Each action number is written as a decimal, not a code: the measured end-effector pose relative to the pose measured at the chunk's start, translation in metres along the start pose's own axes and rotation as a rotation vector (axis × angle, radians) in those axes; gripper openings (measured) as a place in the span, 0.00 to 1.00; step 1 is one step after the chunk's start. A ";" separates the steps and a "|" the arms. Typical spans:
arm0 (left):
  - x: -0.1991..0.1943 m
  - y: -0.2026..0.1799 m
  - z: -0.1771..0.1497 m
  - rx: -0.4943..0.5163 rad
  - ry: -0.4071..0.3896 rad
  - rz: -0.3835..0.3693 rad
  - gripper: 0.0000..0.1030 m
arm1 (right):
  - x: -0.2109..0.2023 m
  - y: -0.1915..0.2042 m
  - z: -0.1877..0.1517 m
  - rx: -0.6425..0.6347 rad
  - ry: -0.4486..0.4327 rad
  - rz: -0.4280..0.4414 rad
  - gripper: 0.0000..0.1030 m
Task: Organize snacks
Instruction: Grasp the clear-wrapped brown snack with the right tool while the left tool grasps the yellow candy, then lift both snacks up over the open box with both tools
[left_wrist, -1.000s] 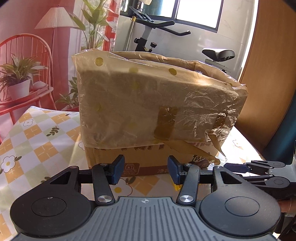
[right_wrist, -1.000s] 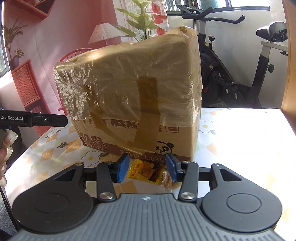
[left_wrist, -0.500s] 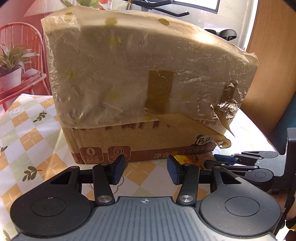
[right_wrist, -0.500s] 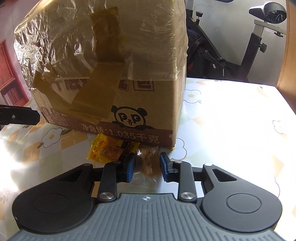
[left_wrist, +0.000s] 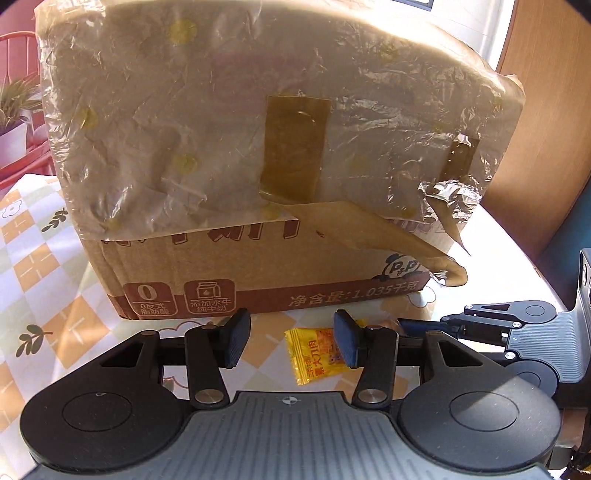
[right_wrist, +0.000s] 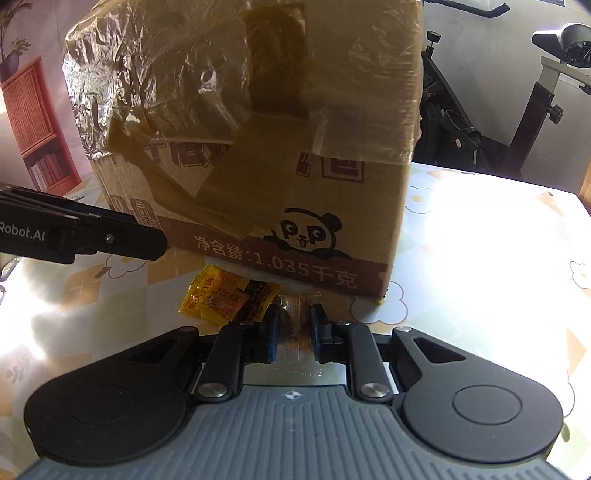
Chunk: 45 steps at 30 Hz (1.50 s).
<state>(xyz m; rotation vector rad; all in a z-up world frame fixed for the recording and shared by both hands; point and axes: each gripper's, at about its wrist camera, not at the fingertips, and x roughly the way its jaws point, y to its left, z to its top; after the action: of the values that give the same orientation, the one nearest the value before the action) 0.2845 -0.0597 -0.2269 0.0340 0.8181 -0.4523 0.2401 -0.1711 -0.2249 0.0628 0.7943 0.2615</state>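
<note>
Strong daylight floods both of my views. In the right wrist view, glare washes out the table to near white on the right side. The cardboard box facing me sits in its own shade, its plastic wrap catching bright glints. In the left wrist view, sun whitens the box top. Fisheye bending curves the edges, with dark corners. Focus stays fairly sharp.

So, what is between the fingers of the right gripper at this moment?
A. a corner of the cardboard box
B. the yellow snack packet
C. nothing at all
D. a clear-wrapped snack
D: in the right wrist view the right gripper has just closed and its pads press on a clear-wrapped snack, while the yellow snack packet lies beside it on the table and the cardboard box stands behind.
</note>
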 end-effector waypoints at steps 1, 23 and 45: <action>-0.001 0.004 -0.001 -0.006 0.003 0.005 0.51 | 0.001 0.007 -0.001 -0.016 0.007 0.030 0.18; 0.002 0.024 -0.043 -0.209 0.118 -0.032 0.49 | -0.015 0.013 -0.029 0.045 -0.098 -0.005 0.18; 0.028 -0.028 -0.048 -0.014 -0.013 0.184 0.35 | -0.020 0.011 -0.035 0.057 -0.130 -0.003 0.18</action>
<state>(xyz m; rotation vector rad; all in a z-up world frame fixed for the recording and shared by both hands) 0.2569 -0.0865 -0.2759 0.0928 0.7976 -0.2734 0.1993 -0.1676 -0.2336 0.1306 0.6722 0.2294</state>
